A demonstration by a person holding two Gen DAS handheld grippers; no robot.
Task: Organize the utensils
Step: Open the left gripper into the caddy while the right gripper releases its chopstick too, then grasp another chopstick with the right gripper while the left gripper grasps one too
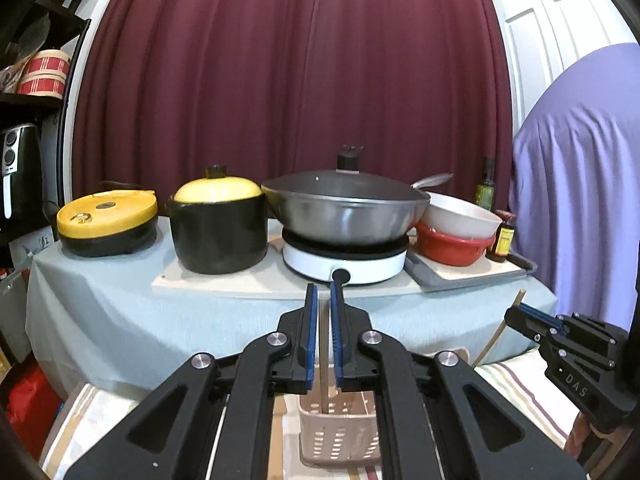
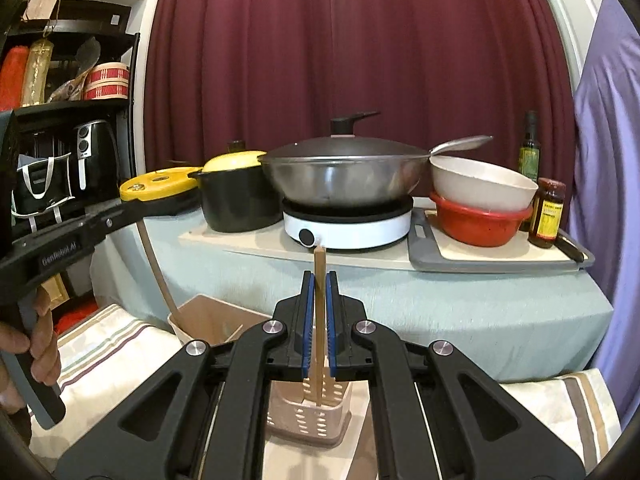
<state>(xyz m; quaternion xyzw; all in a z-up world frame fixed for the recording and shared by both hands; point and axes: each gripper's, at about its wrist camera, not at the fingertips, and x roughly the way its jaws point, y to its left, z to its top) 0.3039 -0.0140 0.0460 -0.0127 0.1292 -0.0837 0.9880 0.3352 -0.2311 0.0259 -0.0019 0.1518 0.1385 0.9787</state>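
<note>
- Right now the right tool (image 2: 319, 280) has its blue-padded fingers closed onto a flat, pale wooden chopstick (image 2: 319, 312), held upright with its top end poking above the fingertips
- Its lower end reaches down into a beige perforated plastic utensil basket (image 2: 308, 420), which stands on a striped cream cloth (image 2: 100, 344)
- The left tool (image 1: 324, 292) hangs over the same basket (image 1: 340, 436) with its fingers only narrowly apart; a thin wooden stick (image 1: 322, 360) stands in the gap, and whether the pads touch it I cannot tell
- Seen from the left wrist, the right tool (image 1: 516, 316) sits off to the right with a stick end (image 1: 519, 298) above it
- Behind, a bench draped in pale blue cloth (image 2: 440, 304) carries a lidded steel wok (image 2: 344, 172) on a white induction hob (image 2: 348, 226), a black pot with a yellow lid (image 2: 236, 196), and a white bowl stacked in a red bowl (image 2: 480, 204)
</note>
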